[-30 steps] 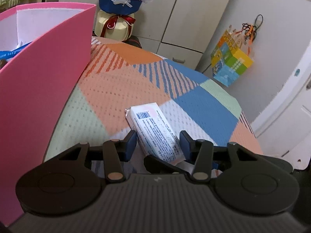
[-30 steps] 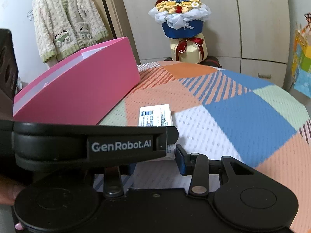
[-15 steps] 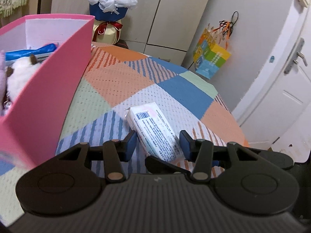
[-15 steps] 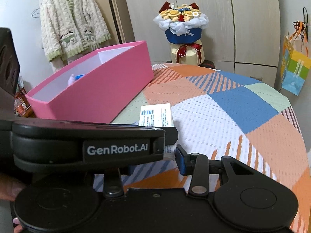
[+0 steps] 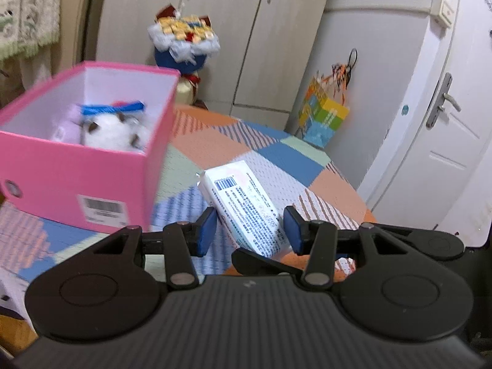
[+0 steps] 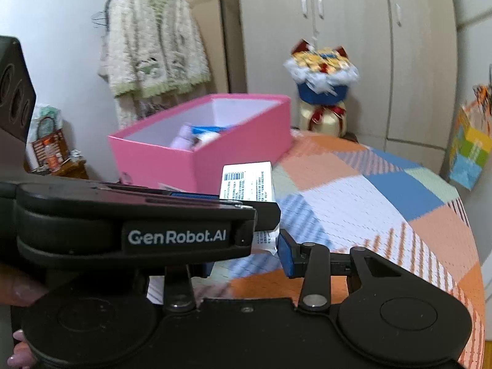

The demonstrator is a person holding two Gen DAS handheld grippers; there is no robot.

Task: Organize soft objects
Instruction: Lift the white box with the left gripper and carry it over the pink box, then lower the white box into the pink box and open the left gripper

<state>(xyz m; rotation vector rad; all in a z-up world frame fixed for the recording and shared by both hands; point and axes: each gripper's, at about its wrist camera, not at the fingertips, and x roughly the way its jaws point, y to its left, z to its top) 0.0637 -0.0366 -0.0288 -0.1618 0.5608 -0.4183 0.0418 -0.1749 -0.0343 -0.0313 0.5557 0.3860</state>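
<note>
We hold a white tissue pack [image 5: 246, 207] low in the middle of the frame, raised above the patchwork tablecloth [image 5: 310, 169], and both claws seem to grip it together. The left gripper [image 5: 249, 230] stands partly open around it, while the right gripper [image 6: 246, 252] presses its near end, though its left finger is hidden. The pink box [image 5: 77, 181], at left, contains plush toys [image 5: 113, 129].

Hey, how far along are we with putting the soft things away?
Done: a plush toy already lies in the pink box. In hand: the tissue pack, gripped by the left hand-held gripper. Left: getting that pack into the box.
</note>
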